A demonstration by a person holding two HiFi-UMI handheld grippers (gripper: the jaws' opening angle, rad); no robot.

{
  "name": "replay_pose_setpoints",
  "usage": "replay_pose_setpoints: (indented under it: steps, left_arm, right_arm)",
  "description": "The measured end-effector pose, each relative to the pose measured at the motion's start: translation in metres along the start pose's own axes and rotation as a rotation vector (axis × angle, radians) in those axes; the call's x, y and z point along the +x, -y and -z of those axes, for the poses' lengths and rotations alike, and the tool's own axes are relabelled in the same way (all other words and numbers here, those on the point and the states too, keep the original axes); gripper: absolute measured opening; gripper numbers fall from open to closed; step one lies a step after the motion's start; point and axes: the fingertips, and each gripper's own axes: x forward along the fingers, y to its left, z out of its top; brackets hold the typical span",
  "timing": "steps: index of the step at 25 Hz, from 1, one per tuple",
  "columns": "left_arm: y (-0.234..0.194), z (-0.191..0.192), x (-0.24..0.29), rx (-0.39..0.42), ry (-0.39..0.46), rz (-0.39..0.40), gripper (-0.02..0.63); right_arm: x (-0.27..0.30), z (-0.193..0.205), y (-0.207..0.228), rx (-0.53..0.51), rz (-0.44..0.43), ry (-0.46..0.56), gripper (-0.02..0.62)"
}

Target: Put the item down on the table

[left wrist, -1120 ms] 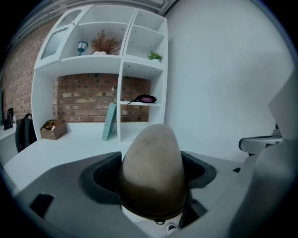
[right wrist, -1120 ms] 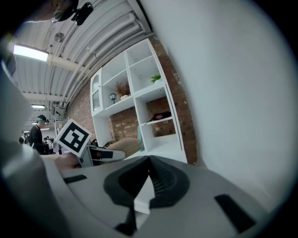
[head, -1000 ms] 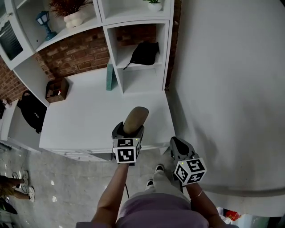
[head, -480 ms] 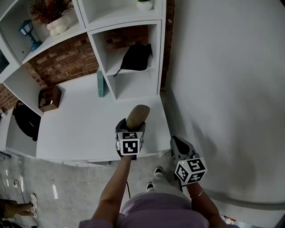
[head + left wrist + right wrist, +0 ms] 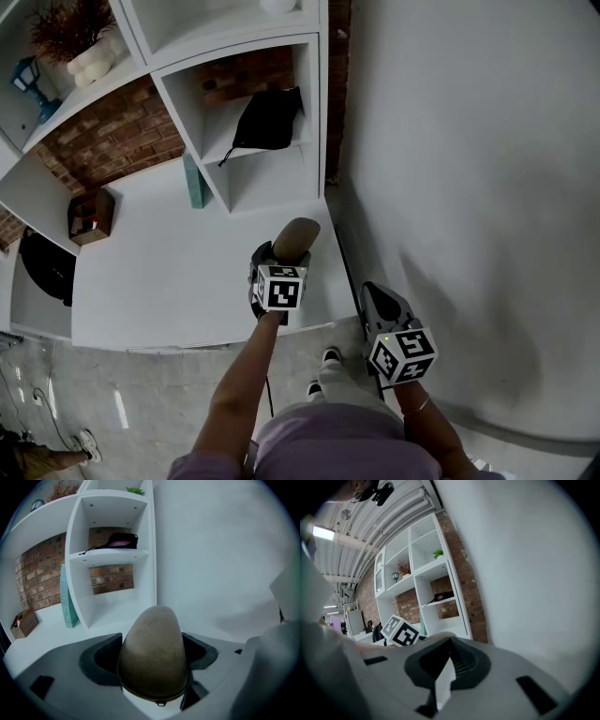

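Observation:
A tan, rounded item (image 5: 296,236) that looks like a cap is held above the near right corner of the white table (image 5: 159,281). My left gripper (image 5: 279,265) is shut on it, with the item's domed end sticking out past the jaws. In the left gripper view the item (image 5: 152,639) fills the space between the two dark jaws. My right gripper (image 5: 380,305) hangs off the table's right front corner, beside the person's leg, shut with nothing in it. In the right gripper view its jaws meet at the right gripper (image 5: 446,667).
A white shelf unit (image 5: 309,122) stands at the table's back right, with a black cap (image 5: 267,117) on its shelf. A teal book (image 5: 193,180) leans against it. A brown box (image 5: 89,214) sits at the far left. A white wall (image 5: 469,169) bounds the right side.
My left gripper has moved a little forward and right over the table's corner, still holding the tan item. The head view has swung left to right. My right gripper has stayed put.

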Motion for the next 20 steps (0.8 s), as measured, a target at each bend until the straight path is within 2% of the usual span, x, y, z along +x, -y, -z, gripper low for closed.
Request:
replay_pose_setpoints:
  steps: [11, 20]
  left_arm:
    - [0.011, 0.011, 0.049, 0.034, -0.093, 0.034, 0.385]
    - [0.011, 0.014, 0.064, 0.047, -0.123, 0.037, 0.385]
  right_arm:
    - [0.003, 0.001, 0.022, 0.016, 0.040, -0.009, 0.002]
    - [0.009, -0.001, 0.031, 0.026, 0.052, -0.016, 0.002]
